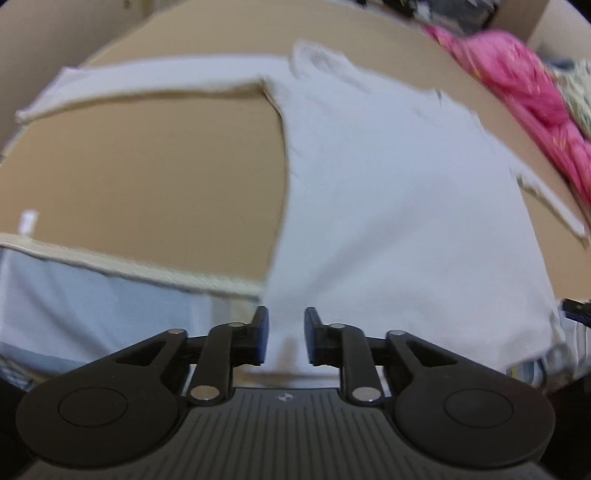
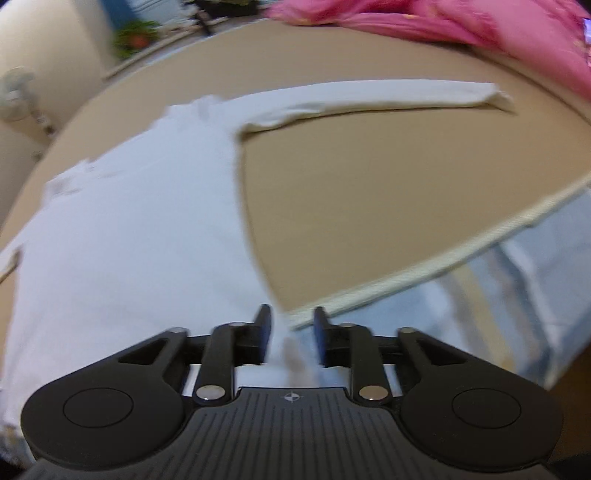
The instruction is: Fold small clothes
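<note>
A white long-sleeved shirt lies flat on a tan board, with one sleeve stretched out to the left. In the right wrist view the same shirt has a sleeve stretched out to the right. My left gripper stands open at the shirt's bottom left corner, its jaws a little apart with the hem between them. My right gripper stands open at the bottom right corner, the hem between its jaws. Both views are blurred.
A pile of pink cloth lies at the far right of the board, and in the right wrist view it lies along the far edge. A pale blue sheet covers the surface below the board's near edge.
</note>
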The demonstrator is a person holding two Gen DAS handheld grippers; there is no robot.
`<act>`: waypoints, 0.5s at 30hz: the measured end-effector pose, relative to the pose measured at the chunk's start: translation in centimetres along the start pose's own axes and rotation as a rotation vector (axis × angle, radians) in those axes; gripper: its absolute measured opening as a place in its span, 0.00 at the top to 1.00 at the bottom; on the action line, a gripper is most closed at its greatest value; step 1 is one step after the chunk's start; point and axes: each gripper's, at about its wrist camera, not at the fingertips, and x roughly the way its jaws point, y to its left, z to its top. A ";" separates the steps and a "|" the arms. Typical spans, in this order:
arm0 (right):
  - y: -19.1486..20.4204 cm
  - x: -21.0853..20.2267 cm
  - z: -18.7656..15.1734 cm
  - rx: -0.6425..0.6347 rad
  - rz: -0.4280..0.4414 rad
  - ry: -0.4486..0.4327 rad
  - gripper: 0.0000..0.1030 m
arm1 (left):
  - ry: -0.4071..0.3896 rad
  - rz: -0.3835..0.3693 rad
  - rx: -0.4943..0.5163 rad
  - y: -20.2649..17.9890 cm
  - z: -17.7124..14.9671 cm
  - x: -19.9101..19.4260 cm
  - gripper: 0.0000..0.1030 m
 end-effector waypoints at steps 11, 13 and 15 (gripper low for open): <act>1.1 -1.7 -1.8 -0.030 0.021 -0.007 0.65 | -0.023 0.118 0.125 -3.8 -0.7 1.0 0.45; 1.0 -1.0 -1.6 -0.044 0.019 -0.002 0.65 | -0.056 0.125 0.129 -4.1 -0.5 0.6 0.43; 1.5 -0.9 -1.4 -0.063 0.005 -0.014 0.65 | -0.071 0.124 0.126 -4.3 -0.3 0.4 0.43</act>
